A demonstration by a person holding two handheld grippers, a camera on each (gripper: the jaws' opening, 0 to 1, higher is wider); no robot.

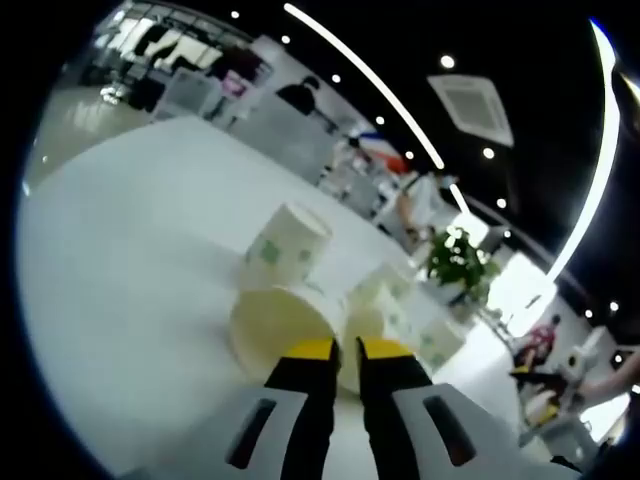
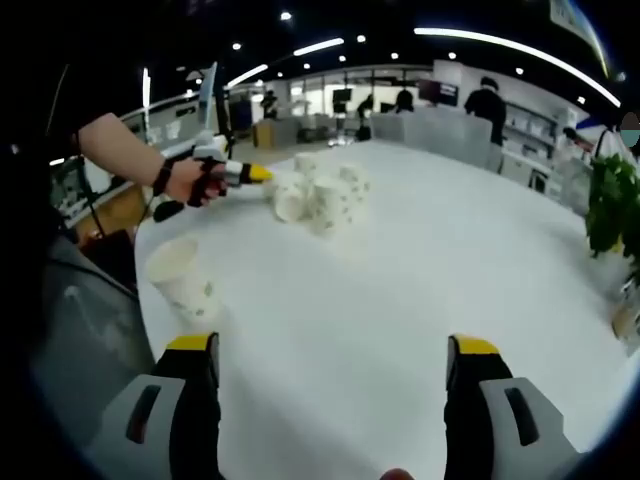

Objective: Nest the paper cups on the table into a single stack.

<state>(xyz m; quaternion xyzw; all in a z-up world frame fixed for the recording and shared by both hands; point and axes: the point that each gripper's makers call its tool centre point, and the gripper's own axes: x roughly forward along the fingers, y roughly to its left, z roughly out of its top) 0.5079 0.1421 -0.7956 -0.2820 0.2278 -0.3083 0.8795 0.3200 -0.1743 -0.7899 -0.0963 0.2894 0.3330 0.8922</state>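
A cluster of white paper cups (image 2: 320,195) with green print sits toward the far side of the round white table (image 2: 420,300) in my right gripper view, some upright and at least one lying on its side. In my left gripper view the nearest cup (image 1: 285,325) lies tipped with its open mouth toward the camera, and my left gripper (image 1: 336,350) has its yellow-tipped fingers (image 1: 312,349) drawn close together around that cup's rim, apparently pinching the wall. An upright cup (image 1: 288,243) stands just behind it and more cups (image 1: 395,300) crowd to the right. One lone cup (image 2: 185,280) stands well apart from the cluster, near the table's edge and just beyond the left finger of my right gripper (image 2: 334,350), whose fingers are spread wide and hold nothing. In the right gripper view, a hand (image 2: 190,180) reaches in from the left, bringing the left gripper to the cluster. A potted green plant (image 2: 612,205) stands off the table's right side, and people (image 2: 487,100) stand among desks in the bright hall beyond, under ceiling strip lights (image 1: 360,80).
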